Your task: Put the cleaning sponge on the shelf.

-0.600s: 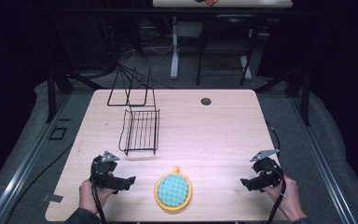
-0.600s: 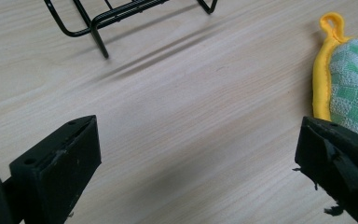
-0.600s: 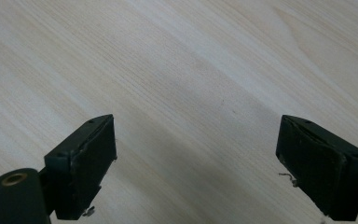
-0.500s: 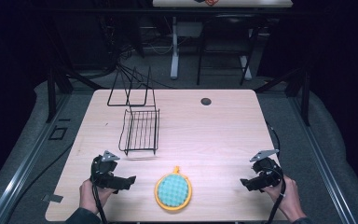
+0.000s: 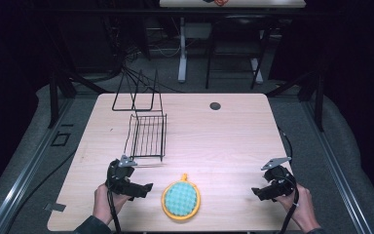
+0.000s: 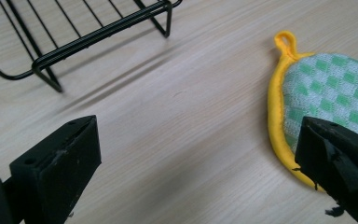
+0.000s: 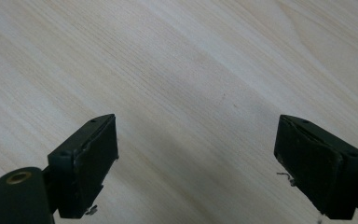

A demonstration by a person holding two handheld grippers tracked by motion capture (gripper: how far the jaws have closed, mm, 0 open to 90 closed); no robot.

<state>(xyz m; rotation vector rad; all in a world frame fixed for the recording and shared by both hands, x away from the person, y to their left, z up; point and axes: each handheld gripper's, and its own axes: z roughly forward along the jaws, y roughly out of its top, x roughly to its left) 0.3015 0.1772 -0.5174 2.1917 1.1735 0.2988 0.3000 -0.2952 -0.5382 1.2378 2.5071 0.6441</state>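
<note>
Potholder (image 6: pixel 328 88) partly behind left claw (image 6: pixel 193 172)

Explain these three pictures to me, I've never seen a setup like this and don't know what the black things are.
A person sits at a wooden table holding hand-held tongs in each hand: the left tongs and the right tongs. One picture looks down from above. The other two come from cameras riding on the tongs, so the black blocks at their bottom edges are the jaws. On the table lie a yellow-edged green potholder, a wire rack and a second wire frame behind it. Both tongs are open and hold nothing; the left ones point toward the potholder.
</note>
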